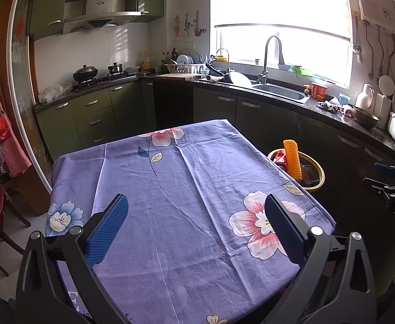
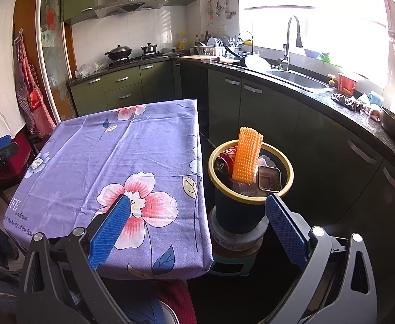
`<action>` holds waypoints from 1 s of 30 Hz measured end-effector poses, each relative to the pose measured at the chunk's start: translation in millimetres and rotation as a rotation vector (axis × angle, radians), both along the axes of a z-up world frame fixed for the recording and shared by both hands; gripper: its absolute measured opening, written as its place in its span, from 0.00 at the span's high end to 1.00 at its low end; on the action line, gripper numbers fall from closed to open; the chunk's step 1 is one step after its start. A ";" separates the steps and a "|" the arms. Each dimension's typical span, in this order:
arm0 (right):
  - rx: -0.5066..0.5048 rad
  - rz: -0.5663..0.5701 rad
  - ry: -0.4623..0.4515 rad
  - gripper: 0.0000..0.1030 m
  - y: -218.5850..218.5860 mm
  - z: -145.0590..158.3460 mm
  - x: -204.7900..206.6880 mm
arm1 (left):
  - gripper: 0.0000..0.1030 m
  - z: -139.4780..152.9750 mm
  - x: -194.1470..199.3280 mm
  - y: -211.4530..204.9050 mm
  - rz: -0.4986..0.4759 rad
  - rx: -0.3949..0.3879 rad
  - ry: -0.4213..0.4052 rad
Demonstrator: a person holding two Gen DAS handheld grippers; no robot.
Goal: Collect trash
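A dark bin with a yellow rim (image 2: 289,174) stands right of the table on stacked stools. In it are an orange foam net sleeve (image 2: 247,155) standing upright, a red soda can (image 2: 225,159) and a small plastic tray (image 2: 270,178). The bin also shows in the left wrist view (image 1: 320,178) with the sleeve (image 1: 293,159). My right gripper (image 2: 197,226) is open and empty, near the table's front right corner and short of the bin. My left gripper (image 1: 196,225) is open and empty above the purple floral tablecloth (image 1: 170,189).
The cloth-covered table (image 2: 103,156) has nothing on it. Dark kitchen cabinets and a counter with a sink (image 2: 297,78) curve behind and right of the bin. A white stool (image 2: 237,239) sits under the bin. The right gripper shows at the left wrist view's right edge (image 1: 389,186).
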State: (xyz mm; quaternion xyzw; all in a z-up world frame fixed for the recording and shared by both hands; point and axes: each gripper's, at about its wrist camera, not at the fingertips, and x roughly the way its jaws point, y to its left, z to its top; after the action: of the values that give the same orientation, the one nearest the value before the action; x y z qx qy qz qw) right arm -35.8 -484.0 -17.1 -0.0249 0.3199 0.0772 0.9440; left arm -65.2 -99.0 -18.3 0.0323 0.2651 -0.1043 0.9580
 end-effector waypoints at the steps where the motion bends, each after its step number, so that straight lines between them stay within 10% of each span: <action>1: 0.000 0.001 0.000 0.05 0.3 -0.4 0.1 | 0.07 0.1 0.1 -0.2 -0.002 0.000 0.000; 30: 0.003 0.008 0.006 0.05 1.8 -2.8 1.7 | 0.07 0.1 0.7 -1.8 -0.020 -0.005 0.010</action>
State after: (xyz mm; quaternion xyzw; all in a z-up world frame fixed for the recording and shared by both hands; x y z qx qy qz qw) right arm -34.1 -482.1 -19.9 -0.0248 0.3223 0.0816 0.9428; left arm -64.4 -100.8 -18.2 0.0319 0.2690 -0.1149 0.9557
